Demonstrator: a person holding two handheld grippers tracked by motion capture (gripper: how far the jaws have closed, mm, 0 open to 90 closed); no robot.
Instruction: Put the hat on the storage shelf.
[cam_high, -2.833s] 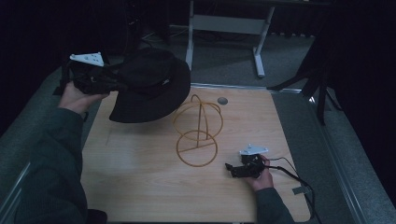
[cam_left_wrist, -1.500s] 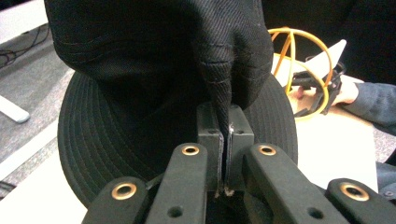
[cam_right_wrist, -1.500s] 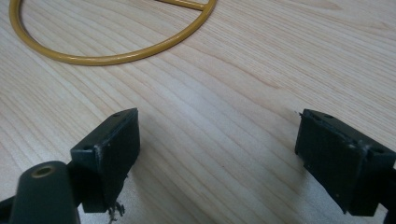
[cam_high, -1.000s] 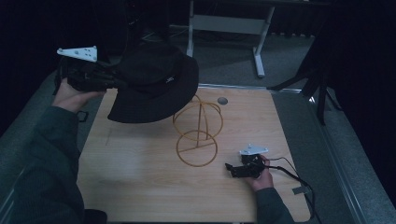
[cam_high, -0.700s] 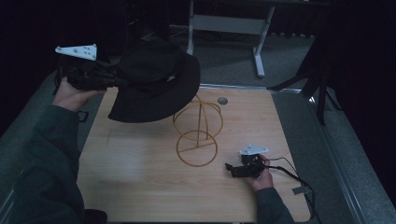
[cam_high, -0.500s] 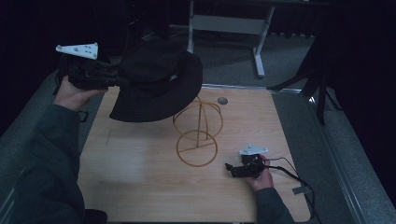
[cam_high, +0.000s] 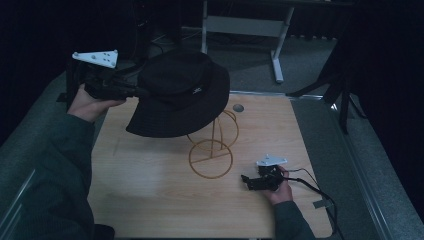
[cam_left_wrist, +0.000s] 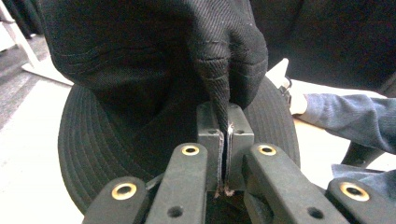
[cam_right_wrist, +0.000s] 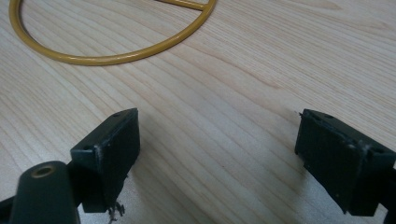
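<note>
A black bucket hat (cam_high: 180, 95) hangs in the air over the top of a yellow wire hat stand (cam_high: 213, 142) that stands mid-table. My left gripper (cam_high: 137, 92) is shut on the hat at its left side, with a fold of the black fabric (cam_left_wrist: 219, 88) pinched between the pads. In the left gripper view the brim (cam_left_wrist: 88, 149) spreads out beyond the jaws. My right gripper (cam_high: 246, 181) lies on the wood to the right of the stand's base ring (cam_right_wrist: 116, 58). It is open (cam_right_wrist: 217, 149), with bare tabletop between its pads.
The light wooden table (cam_high: 150, 200) has a round grommet (cam_high: 238, 107) near its far edge. A cable (cam_high: 310, 182) trails from the right gripper toward the front right corner. Behind the table stand a white desk frame (cam_high: 245, 25) and dark tripod legs (cam_high: 342, 90).
My left hand has carried the hat to the right and slightly up, so the hat now hangs over the top of the stand. The right gripper has not moved.
</note>
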